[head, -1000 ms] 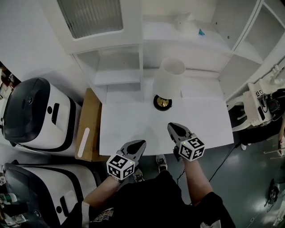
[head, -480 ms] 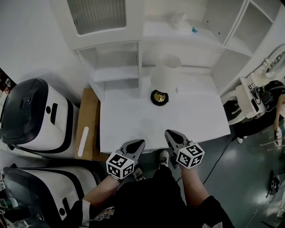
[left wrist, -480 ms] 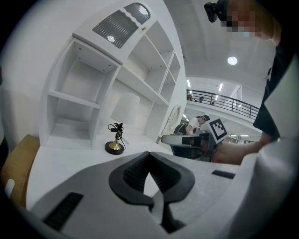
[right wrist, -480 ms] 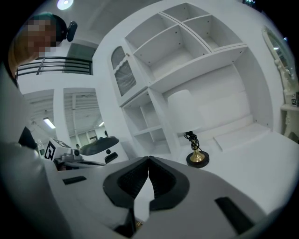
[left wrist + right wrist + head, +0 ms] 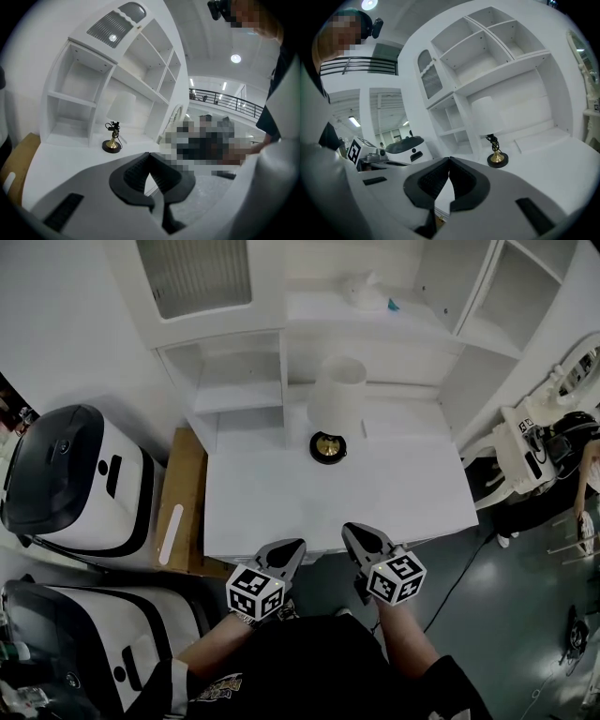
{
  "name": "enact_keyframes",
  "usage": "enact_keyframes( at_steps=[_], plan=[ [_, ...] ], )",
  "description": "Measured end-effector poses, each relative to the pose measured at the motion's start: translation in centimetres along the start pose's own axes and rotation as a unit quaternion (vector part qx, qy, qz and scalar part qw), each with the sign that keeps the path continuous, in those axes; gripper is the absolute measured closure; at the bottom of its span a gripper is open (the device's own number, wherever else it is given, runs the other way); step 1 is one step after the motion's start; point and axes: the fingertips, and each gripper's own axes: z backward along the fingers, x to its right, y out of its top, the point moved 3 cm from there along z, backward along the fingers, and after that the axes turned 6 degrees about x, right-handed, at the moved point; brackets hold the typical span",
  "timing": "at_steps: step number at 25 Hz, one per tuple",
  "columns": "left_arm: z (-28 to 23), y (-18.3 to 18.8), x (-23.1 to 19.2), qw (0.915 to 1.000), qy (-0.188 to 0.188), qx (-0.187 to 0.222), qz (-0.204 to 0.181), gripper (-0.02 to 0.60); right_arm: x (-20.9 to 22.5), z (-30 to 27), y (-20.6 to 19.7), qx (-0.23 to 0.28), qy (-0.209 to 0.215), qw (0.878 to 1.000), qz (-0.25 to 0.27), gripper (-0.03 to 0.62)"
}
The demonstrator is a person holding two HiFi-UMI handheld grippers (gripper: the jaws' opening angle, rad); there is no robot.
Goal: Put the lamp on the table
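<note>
a white shelf unit [image 5: 239,381] stands at the back, with a ribbed glass door [image 5: 192,276] up at its left. on a high shelf sits a small white object [image 5: 361,292] with a blue bit beside it. at the left are two white machines with dark tops, one [image 5: 70,488] above the other [image 5: 94,634]. just right of the upper one lies a brown board [image 5: 178,502] bearing a white strip [image 5: 170,533]. a dark cable [image 5: 459,573] trails over the grey floor [image 5: 506,615].

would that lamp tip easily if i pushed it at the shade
Probably: the lamp carries a wide shade on a thin stem over a small round base, so it looks top-heavy. The shade likely dents easily.
</note>
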Motion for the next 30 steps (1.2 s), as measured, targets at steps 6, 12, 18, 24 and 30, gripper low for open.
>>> enact_keyframes(
  at_steps=[6, 12, 18, 24, 30],
  plan=[
    [-1.2, -1.1, 3.7, 0.9996, 0.023, 0.007, 0.012, 0.575, 0.9, 2.7, 0.1, -0.018, 0.033, 0.999, 0.003, 0.568],
    [-1.6, -2.5, 7.2, 0.9988, 0.048, 0.003, 0.009, 0.575, 0.8, 5.7, -1.2, -0.032, 0.070, 0.997, -0.002, 0.568],
    [-1.8, -3.7, 9.9, 0.9970, 0.075, 0.009, 0.015, 0.575, 1.1, 8.6, -2.4, -0.050, 0.095, 0.994, 0.003, 0.568],
    [-2.3, -5.8, 12.6, 0.9962, 0.084, 0.009, 0.024, 0.575, 1.7, 11.3, -3.7, -0.065, 0.107, 0.992, 0.003, 0.568],
    [-3.1, -7.1, 14.7, 0.9961, 0.083, 0.007, 0.028, 0.575, 2.1, 13.5, -4.4, -0.074, 0.114, 0.991, 0.006, 0.568]
  ],
)
